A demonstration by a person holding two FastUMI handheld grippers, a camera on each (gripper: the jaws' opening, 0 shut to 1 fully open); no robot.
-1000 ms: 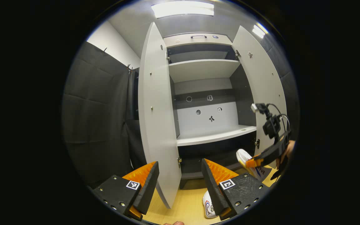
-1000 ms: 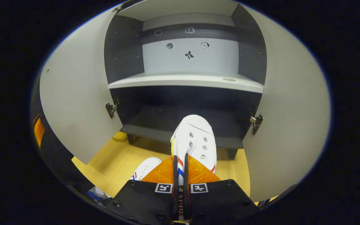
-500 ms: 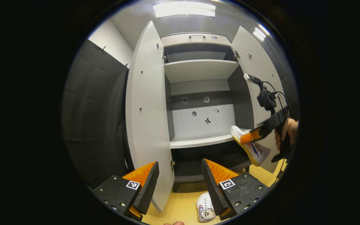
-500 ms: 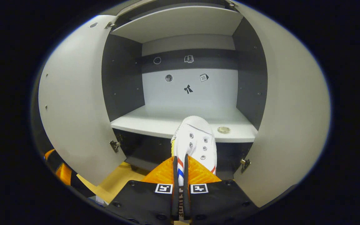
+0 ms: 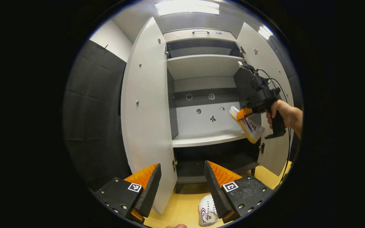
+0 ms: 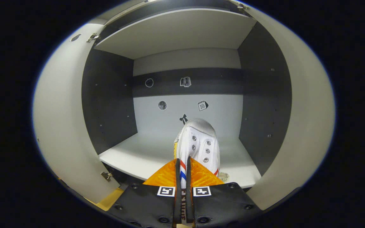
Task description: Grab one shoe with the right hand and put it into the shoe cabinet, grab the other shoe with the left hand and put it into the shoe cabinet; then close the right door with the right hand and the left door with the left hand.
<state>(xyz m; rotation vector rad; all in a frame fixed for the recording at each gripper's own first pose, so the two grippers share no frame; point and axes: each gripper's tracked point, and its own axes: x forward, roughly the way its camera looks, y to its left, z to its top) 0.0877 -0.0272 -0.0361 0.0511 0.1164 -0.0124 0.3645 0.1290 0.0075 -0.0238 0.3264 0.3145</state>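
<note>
My right gripper [image 6: 182, 164] is shut on the heel side of a white shoe [image 6: 198, 144] with red and blue stripes, its toe pointing into the cabinet just above the white middle shelf [image 6: 138, 155]. In the left gripper view that same right gripper [image 5: 244, 112] and a hand [image 5: 284, 112] hold the shoe [image 5: 249, 126] at the shelf's right end. My left gripper [image 5: 182, 172] stands open low in front of the cabinet. Behind its right finger the second white shoe [image 5: 207, 211] lies on the wooden floor [image 5: 185, 205].
The shoe cabinet has both doors swung wide: left door [image 5: 146, 120], right door [image 5: 269, 63]. An upper shelf [image 5: 201, 63] and a dark bottom compartment [image 5: 208, 158] are open. A small round disc [image 6: 223, 175] lies on the middle shelf near its front right. Black cloth [image 5: 90, 120] hangs at the left.
My right gripper has risen with the shoe from the bottom compartment's height to the middle shelf and moved forward into the cabinet. The left gripper has shifted only slightly and stays open.
</note>
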